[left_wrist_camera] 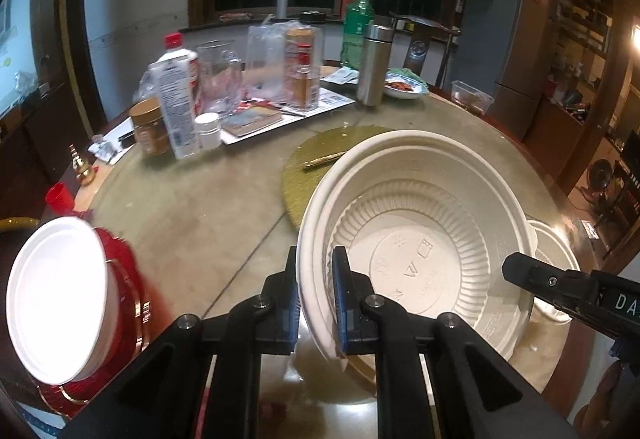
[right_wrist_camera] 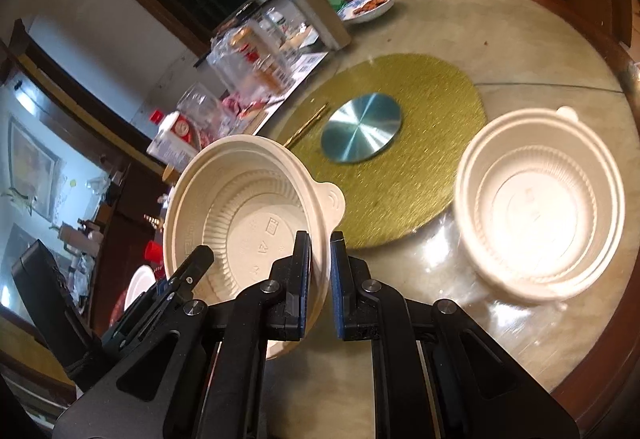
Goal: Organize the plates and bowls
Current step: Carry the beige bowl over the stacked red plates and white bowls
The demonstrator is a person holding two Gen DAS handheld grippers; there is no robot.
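My left gripper [left_wrist_camera: 317,293] is shut on the near rim of a large cream plastic bowl [left_wrist_camera: 420,235] and holds it tilted above the table. The same bowl [right_wrist_camera: 244,215] shows in the right wrist view. My right gripper [right_wrist_camera: 320,271] is shut on that bowl's other rim, one finger inside and one outside. The right gripper's fingertip [left_wrist_camera: 532,275] shows at the bowl's right rim in the left view. A second cream bowl [right_wrist_camera: 540,207] stands on the glass table at the right. A white plate [left_wrist_camera: 56,299] lies on red plates [left_wrist_camera: 128,279] at the left.
A gold round mat [right_wrist_camera: 420,143] with a steel disc [right_wrist_camera: 362,133] lies mid-table. Bottles, jars, a steel flask [left_wrist_camera: 374,65], a dish of food [left_wrist_camera: 404,87] and papers crowd the far side. A red cup [left_wrist_camera: 59,197] sits at the left table edge.
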